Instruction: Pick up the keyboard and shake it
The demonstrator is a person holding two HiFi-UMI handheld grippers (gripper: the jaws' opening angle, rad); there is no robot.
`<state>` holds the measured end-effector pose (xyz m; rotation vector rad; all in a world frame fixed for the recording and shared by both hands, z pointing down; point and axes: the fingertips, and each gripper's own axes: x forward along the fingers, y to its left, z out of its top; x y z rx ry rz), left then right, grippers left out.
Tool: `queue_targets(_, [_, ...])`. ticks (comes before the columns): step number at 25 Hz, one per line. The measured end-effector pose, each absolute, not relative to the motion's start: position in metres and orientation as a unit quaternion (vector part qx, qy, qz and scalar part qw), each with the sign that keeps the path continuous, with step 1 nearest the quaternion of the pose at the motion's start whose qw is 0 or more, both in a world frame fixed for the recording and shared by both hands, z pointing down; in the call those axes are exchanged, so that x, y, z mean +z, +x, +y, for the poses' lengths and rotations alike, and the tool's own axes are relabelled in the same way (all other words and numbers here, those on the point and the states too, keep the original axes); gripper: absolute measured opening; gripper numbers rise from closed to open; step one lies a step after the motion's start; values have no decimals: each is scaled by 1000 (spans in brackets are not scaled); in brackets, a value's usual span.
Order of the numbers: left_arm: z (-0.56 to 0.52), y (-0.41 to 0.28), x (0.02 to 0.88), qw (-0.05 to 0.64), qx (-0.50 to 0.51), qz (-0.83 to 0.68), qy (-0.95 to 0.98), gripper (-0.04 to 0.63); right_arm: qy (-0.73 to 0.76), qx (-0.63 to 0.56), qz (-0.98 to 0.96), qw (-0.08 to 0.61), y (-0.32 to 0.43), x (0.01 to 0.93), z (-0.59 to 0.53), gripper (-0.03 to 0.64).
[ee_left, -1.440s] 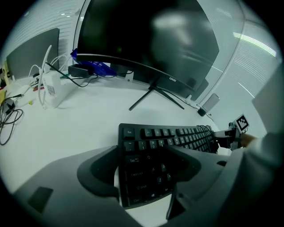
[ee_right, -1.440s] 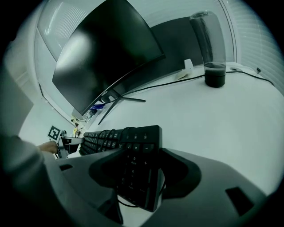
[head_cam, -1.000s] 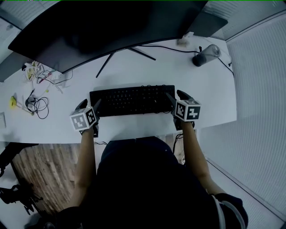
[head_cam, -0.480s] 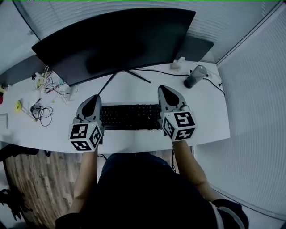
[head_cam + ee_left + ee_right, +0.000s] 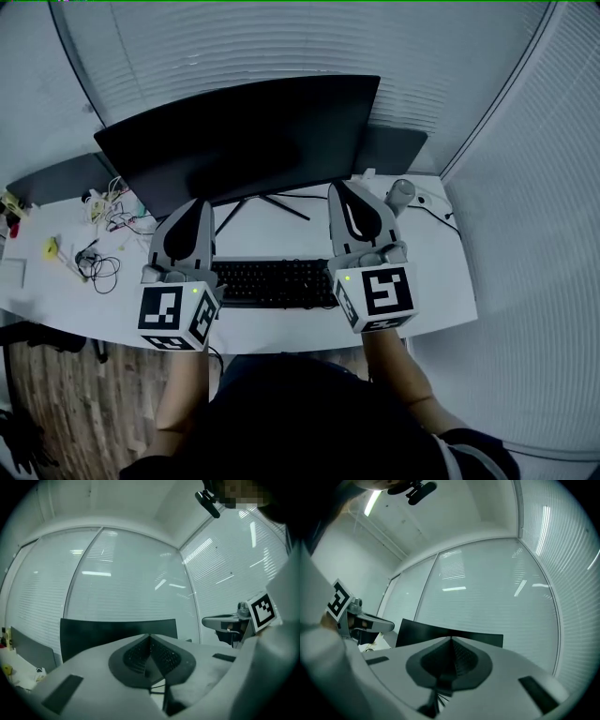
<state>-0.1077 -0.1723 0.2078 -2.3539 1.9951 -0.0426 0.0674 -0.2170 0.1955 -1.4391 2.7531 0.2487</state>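
The black keyboard lies flat on the white desk, in front of the monitor stand. Both grippers are held up in the air above its two ends, pointing level toward the monitor, and neither touches it. My left gripper is shut, its ribbed pads pressed together with nothing between them. My right gripper is likewise shut on nothing, pads closed flat against each other. The keyboard does not show in either gripper view.
A wide dark monitor stands at the back of the desk on thin legs. A dark tumbler sits at the back right, tangled cables and small items at the left. Blinds cover the walls behind.
Both grippers have lifted from the keyboard's ends up off the desk and tipped level. Their jaws, open a second ago, are now closed. The keyboard stayed on the desk.
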Motion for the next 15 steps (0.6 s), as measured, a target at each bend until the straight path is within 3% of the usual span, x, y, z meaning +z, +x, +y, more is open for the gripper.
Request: queue_targets(15, [-158, -122, 215, 23, -4, 641, -767, 25, -469, 65, 880, 26, 50, 201, -194, 26])
